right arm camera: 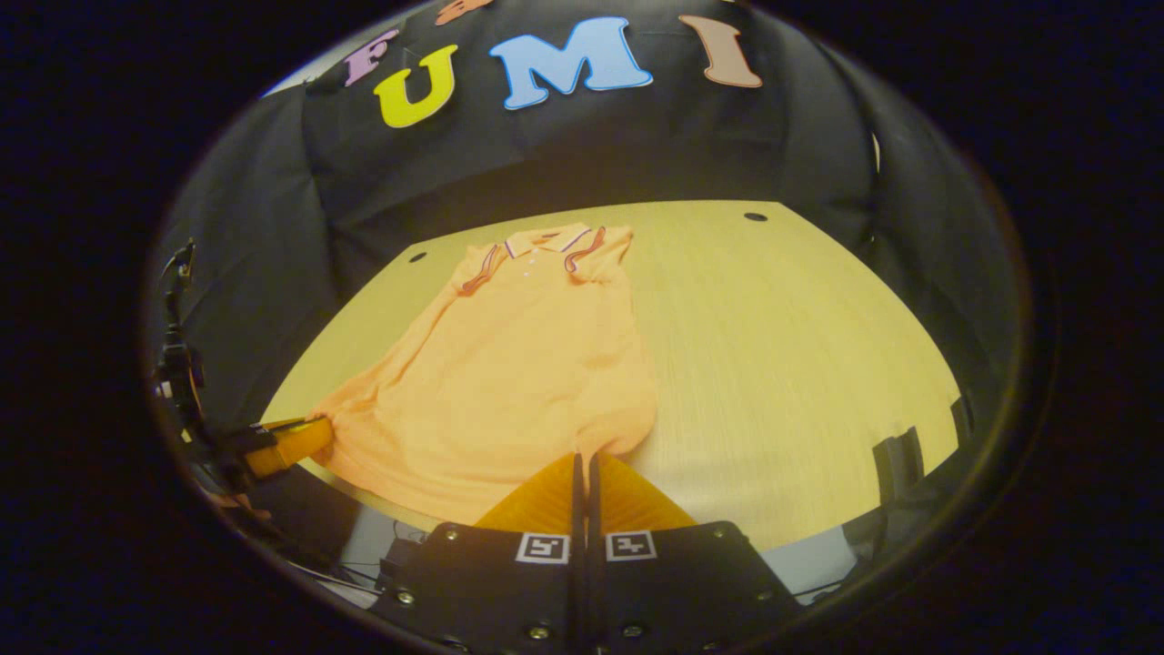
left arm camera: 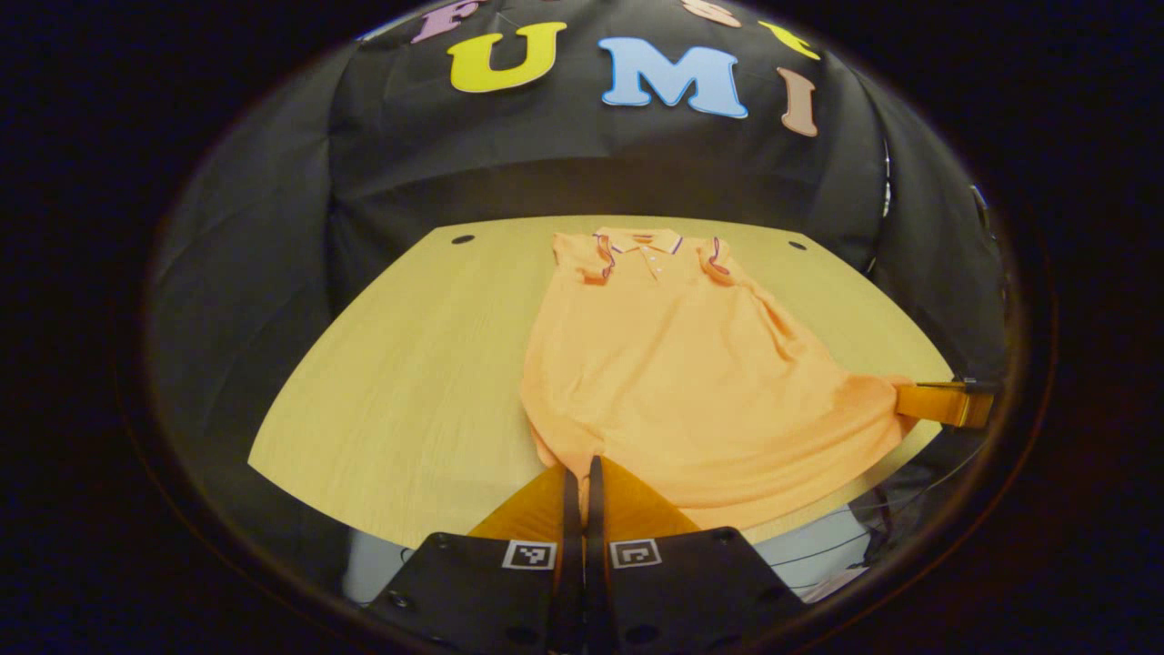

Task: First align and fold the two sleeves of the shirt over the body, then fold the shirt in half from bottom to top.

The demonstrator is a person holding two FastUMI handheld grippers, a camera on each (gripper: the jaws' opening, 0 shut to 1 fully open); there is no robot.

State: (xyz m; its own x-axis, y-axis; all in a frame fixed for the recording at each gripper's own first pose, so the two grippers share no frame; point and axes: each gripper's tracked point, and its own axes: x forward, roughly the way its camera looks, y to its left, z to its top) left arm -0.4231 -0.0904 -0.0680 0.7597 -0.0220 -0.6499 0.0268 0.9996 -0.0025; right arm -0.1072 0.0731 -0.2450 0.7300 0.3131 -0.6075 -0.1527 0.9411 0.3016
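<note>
Now I have the orange polo shirt [left arm camera: 673, 382] flat on the pale wooden table [left arm camera: 409, 382], sleeves already in; left tongs [left arm camera: 582, 466] and right tongs [right arm camera: 584, 462] each pinch a hem corner; next, I'd lift both evenly toward the collar.

Orange polo shirt [left arm camera: 673, 364], sleeves folded in, flat on table, collar far.

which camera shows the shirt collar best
The left gripper view: the collar faces the camera nearly straight on, both trimmed sides showing. The right gripper view shows it smaller and angled, off to the left.
</note>
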